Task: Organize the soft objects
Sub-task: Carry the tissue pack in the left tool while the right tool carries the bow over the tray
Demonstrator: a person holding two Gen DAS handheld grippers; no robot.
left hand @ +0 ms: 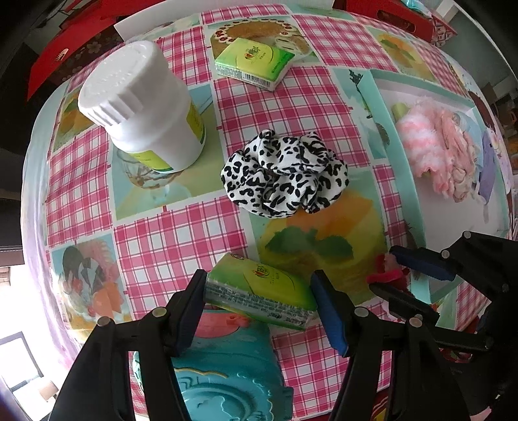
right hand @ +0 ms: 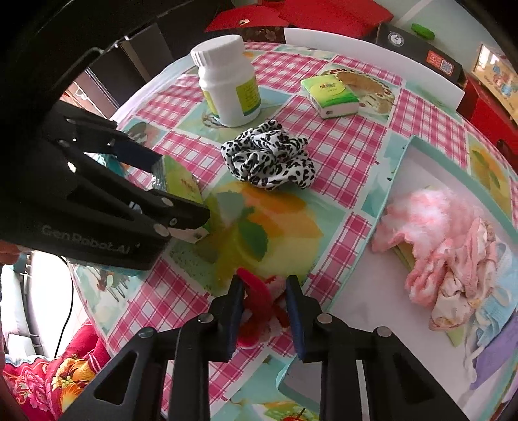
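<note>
A green tissue pack (left hand: 259, 296) sits squeezed between the pads of my left gripper (left hand: 260, 304), just above the checked tablecloth. The right wrist view shows that gripper (right hand: 181, 191) at the left with the pack (right hand: 181, 183) in it. My right gripper (right hand: 265, 307) is shut on a red and pink fuzzy soft thing (right hand: 259, 298), low over the table beside the tray's edge. From the left wrist it shows at the right (left hand: 385, 270). A black-and-white leopard scrunchie (left hand: 285, 175) (right hand: 268, 158) lies loose mid-table. The mint-rimmed tray (left hand: 393, 136) (right hand: 372, 324) holds pink fluffy items (left hand: 433, 145) (right hand: 437, 233).
A white bottle (left hand: 142, 110) (right hand: 230, 81) stands at the far left. A second green tissue pack (left hand: 255, 61) (right hand: 330, 94) lies behind the scrunchie. A teal embossed box (left hand: 223, 372) sits under my left gripper. Red boxes (right hand: 323, 16) line the table's far edge.
</note>
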